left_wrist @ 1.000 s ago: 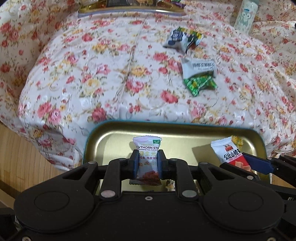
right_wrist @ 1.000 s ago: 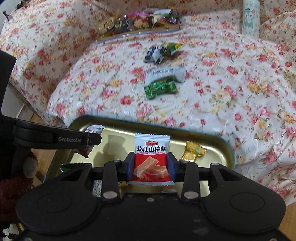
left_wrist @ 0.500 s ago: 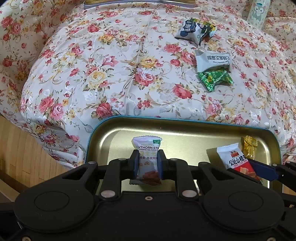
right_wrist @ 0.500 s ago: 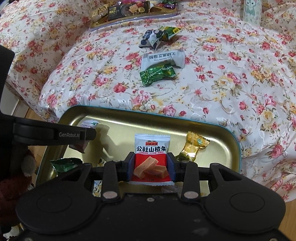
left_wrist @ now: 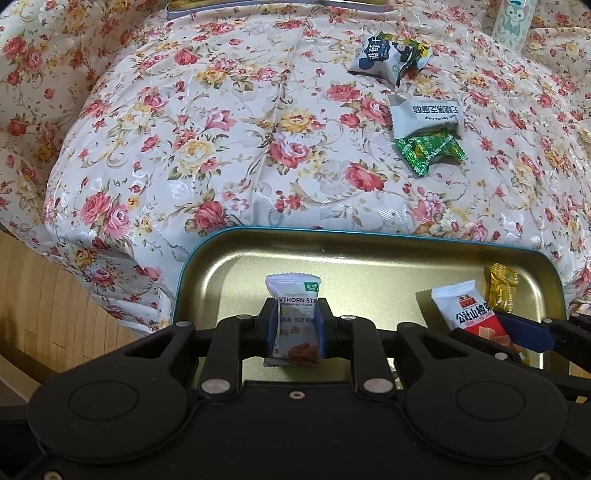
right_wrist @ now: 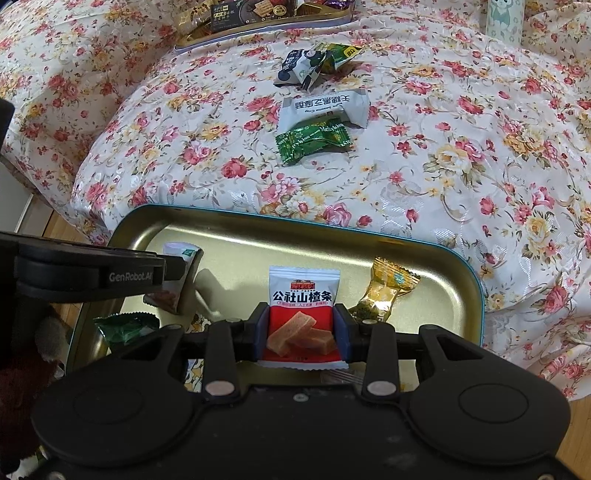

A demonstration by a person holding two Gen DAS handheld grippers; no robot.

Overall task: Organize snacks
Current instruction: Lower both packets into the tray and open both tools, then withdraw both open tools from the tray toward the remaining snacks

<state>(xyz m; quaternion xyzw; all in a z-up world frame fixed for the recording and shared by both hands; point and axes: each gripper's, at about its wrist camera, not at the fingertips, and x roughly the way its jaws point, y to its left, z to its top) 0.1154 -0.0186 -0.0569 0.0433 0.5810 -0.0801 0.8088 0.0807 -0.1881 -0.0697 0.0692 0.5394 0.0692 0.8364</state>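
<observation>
My left gripper (left_wrist: 294, 325) is shut on a white hawthorn strip packet (left_wrist: 293, 295) and holds it upright over the left part of a gold tray with a teal rim (left_wrist: 369, 258). My right gripper (right_wrist: 302, 328) is shut on a red-and-white hawthorn packet (right_wrist: 303, 295) over the middle of the same tray (right_wrist: 424, 295). In the right wrist view the left gripper (right_wrist: 173, 269) and its packet (right_wrist: 184, 254) show at the left. A gold-wrapped candy (right_wrist: 384, 291) and a dark green candy (right_wrist: 125, 326) lie in the tray.
On the floral cloth beyond the tray lie a green candy (right_wrist: 314, 142), a white sesame crisp packet (right_wrist: 325, 107) and a dark-and-white packet pile (right_wrist: 314, 64). A second tray of snacks (right_wrist: 266, 18) stands at the far edge. A patterned bottle (right_wrist: 504, 16) stands far right. Wooden floor (left_wrist: 55, 314) lies left.
Both grippers have tilted down and moved forward over the tray, each still holding its packet. More of the tray floor and the candies in it now show.
</observation>
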